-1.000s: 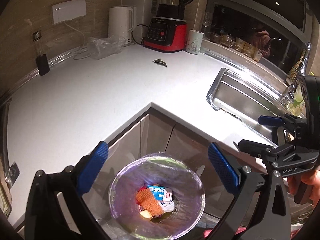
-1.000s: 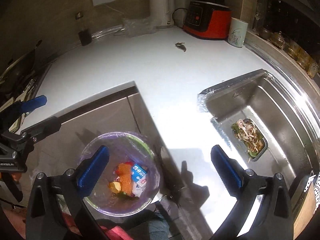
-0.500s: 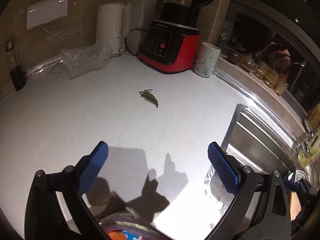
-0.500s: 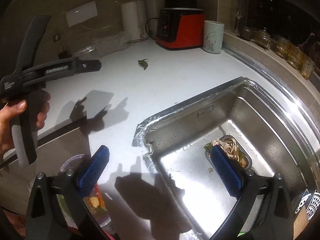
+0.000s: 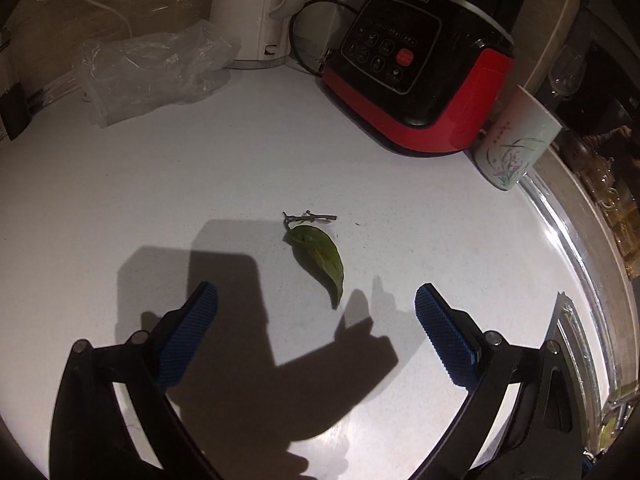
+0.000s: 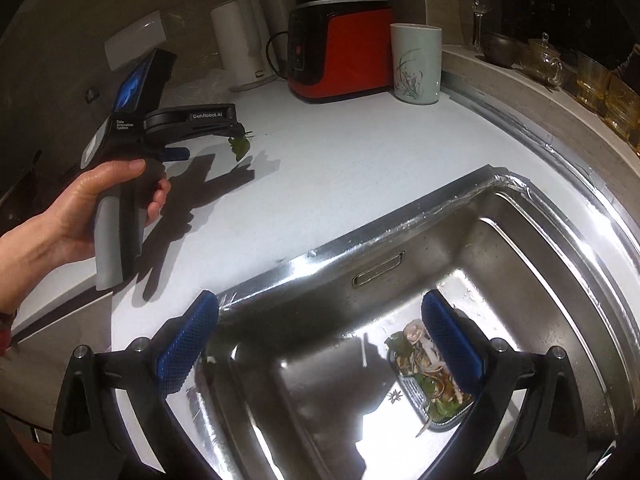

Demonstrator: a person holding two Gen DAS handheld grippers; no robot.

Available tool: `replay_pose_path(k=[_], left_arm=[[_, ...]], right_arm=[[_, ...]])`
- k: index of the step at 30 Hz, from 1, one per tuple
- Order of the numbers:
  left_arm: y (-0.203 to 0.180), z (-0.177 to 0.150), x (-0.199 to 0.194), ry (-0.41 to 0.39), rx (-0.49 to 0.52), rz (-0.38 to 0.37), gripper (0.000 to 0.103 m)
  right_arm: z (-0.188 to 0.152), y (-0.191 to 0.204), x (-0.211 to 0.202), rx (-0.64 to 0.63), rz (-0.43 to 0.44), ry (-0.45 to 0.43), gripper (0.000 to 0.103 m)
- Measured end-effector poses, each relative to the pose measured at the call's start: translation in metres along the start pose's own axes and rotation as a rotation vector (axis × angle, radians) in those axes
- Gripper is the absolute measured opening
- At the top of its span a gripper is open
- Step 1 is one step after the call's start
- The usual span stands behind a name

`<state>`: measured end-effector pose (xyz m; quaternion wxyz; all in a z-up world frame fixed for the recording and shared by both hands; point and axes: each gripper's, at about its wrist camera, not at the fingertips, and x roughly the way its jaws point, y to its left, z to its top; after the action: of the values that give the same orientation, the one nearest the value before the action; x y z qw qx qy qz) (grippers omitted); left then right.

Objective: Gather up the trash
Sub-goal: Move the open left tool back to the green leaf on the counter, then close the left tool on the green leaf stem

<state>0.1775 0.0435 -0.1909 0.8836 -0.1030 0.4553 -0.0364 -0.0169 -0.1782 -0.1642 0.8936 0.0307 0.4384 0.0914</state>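
Note:
A green leaf [image 5: 320, 258] with a short twig lies flat on the white counter [image 5: 120, 200]. My left gripper [image 5: 316, 304] is open just short of it, the leaf's tip reaching between the blue pads [image 5: 192, 320]. In the right wrist view the same leaf [image 6: 240, 146] shows beside the left gripper's fingers, and a hand [image 6: 80, 208] holds that tool. My right gripper [image 6: 320, 320] hangs open over the steel sink [image 6: 520, 208]. A small metal tray of food scraps [image 6: 424, 388] sits on the sink floor, partly behind the right pad.
A red-and-black blender base [image 5: 416, 80], a pale mug [image 5: 516, 148], a white kettle [image 5: 256, 12] and a crumpled clear plastic bag [image 5: 148, 68] stand along the back wall. Glassware [image 6: 592, 80] lines the ledge behind the sink.
Both grippers swung up from the trash bin. The left one advanced across the counter to the leaf; the right one moved over the sink. The bin has left both views.

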Motion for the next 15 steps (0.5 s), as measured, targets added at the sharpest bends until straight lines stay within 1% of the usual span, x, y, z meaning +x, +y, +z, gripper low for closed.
replay_pose_path(k=[1,3,4,6,7,8,9,11,12,13,15], left_arm=[[-0.002,0.003,0.005,0.004,-0.004,0.005,0.092],[-0.005,0.005,0.014,0.011,-0.007,0.006,0.083],[-0.007,0.007,0.017,0.015,-0.005,0.006,0.082],[-0.01,0.011,0.024,0.021,0.003,0.005,0.075],[-0.012,0.013,0.026,0.023,0.011,0.008,0.073],[-0.013,0.014,0.029,0.025,0.02,0.011,0.068],[-0.015,0.014,0.031,0.023,0.031,0.018,0.065],[-0.022,0.017,0.034,0.021,0.069,0.032,0.059],[-0.026,0.018,0.035,0.022,0.09,0.035,0.053],[-0.029,0.018,0.036,0.022,0.109,0.035,0.05],[-0.032,0.021,0.038,0.023,0.13,0.04,0.033]], right_arm=[[0.005,-0.002,0.004,-0.01,0.003,-0.001,0.101],[0.014,-0.005,0.011,-0.027,0.013,-0.006,0.101],[0.019,-0.007,0.015,-0.035,0.02,-0.01,0.101],[0.029,-0.008,0.022,-0.051,0.032,-0.019,0.101],[0.033,-0.008,0.024,-0.06,0.037,-0.025,0.101],[0.037,-0.008,0.026,-0.07,0.041,-0.032,0.101],[0.042,-0.007,0.028,-0.08,0.045,-0.041,0.101],[0.049,-0.005,0.03,-0.093,0.052,-0.061,0.101],[0.052,-0.003,0.03,-0.096,0.057,-0.071,0.101],[0.054,-0.001,0.03,-0.097,0.062,-0.079,0.101],[0.058,0.002,0.03,-0.096,0.071,-0.095,0.101]])
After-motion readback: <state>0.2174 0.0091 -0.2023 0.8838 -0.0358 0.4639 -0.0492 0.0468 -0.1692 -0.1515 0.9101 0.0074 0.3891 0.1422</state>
